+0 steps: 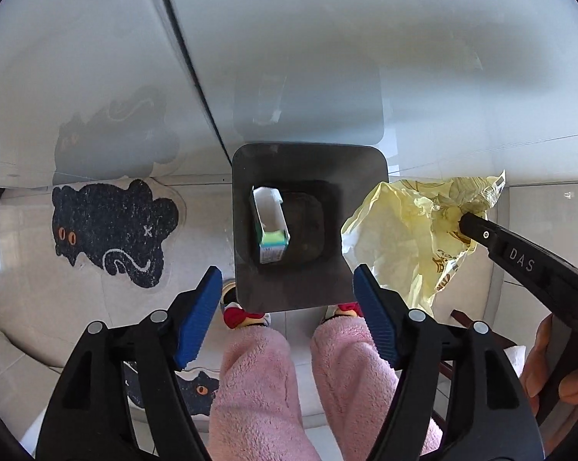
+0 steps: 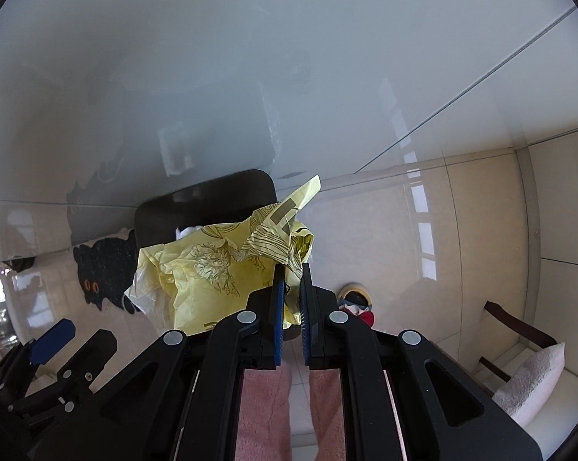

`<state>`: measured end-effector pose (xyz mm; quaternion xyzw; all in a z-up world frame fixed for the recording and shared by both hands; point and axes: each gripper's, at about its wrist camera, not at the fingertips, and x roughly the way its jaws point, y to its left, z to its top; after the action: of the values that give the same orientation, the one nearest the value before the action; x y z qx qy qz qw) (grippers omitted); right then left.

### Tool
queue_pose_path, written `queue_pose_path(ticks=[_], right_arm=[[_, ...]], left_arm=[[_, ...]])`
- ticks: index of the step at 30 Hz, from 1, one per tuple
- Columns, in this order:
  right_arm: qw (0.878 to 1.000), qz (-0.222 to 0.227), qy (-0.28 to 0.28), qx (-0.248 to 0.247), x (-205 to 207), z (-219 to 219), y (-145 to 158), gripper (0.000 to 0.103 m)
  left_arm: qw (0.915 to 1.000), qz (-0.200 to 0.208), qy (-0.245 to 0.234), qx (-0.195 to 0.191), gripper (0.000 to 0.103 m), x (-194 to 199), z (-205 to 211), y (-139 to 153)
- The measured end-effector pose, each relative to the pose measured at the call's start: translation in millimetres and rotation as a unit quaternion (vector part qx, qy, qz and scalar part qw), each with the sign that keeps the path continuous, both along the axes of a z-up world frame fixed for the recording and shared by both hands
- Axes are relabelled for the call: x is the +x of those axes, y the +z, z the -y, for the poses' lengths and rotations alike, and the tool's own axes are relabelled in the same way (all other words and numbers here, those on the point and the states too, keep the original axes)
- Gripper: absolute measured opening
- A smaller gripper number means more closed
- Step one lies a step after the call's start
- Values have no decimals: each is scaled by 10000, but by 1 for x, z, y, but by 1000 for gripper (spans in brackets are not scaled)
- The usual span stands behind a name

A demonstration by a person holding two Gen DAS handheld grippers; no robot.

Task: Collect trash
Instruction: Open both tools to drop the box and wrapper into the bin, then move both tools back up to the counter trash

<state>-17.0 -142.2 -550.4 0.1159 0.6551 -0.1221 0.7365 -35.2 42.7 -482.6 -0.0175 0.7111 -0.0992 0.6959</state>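
Note:
A dark square trash bin [image 1: 308, 161] stands on the tiled floor against a glossy white wall. A small green and white carton [image 1: 269, 230] lies inside it. My left gripper [image 1: 285, 288] is open and empty, held above the bin's near rim. My right gripper [image 2: 290, 272] is shut on a crumpled yellow plastic wrapper [image 2: 212, 265] and holds it in the air at the bin's [image 2: 208, 196] right side. In the left wrist view the wrapper [image 1: 404, 230] hangs from the right gripper [image 1: 465, 223], just right of the bin.
A black cat-shaped mat [image 1: 108, 230] lies left of the bin. The person's pink fleece legs [image 1: 254, 384] and slippers [image 1: 239, 313] stand just before it. A dark wooden chair with a pale cushion [image 2: 527, 376] is at the right.

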Motion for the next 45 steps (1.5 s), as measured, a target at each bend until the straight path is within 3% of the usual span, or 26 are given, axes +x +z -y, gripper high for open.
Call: queue_pose_path(ticks=[5, 6, 8, 9, 13, 18, 23, 26, 28, 32, 36, 41, 45], right_arm=[[9998, -39, -29, 171, 6, -3, -8, 14], [9997, -59, -22, 241, 7, -4, -10, 16], [9986, -138, 1, 508, 8, -7, -12, 41], [9983, -111, 4, 567, 8, -8, -10, 45], [9989, -18, 84, 463, 8, -14, 0, 46], [9987, 129, 92, 478, 2, -10, 28, 58], [9965, 714, 116, 419, -20, 6, 96, 83], [9934, 1087, 262, 273, -38, 22, 147, 88], [9906, 1307, 331, 215, -50, 34, 181, 97], [9827, 1801, 442, 37, -67, 53, 246, 99], [9764, 2115, 425, 84, -67, 66, 296, 100], [9644, 2614, 390, 95, -60, 73, 353, 99], [9582, 2842, 325, 74, -35, 82, 375, 97]], left_arm=[[9997, 95, 84, 206, 73, -2, -20, 1], [9996, 105, 129, 240, 74, -1, -25, 3], [9993, 123, 207, 276, 75, -1, -30, 7], [9992, 131, 237, 283, 75, 0, -32, 9], [9990, 231, 256, 272, 75, 2, -35, 22], [9986, 392, 275, 224, 80, 2, -38, 47], [9968, 768, 222, 62, 89, -6, -32, 102], [9932, 1164, 50, 45, 91, -14, -25, 144], [9906, 1367, -77, -18, 95, -18, -19, 173], [9860, 1651, -210, -135, 95, -20, -11, 221], [9800, 1907, -76, -563, 95, -14, -10, 266], [9683, 2319, -40, -930, 95, 1, -2, 315], [9603, 2513, 26, -1212, 95, 22, 11, 340]])
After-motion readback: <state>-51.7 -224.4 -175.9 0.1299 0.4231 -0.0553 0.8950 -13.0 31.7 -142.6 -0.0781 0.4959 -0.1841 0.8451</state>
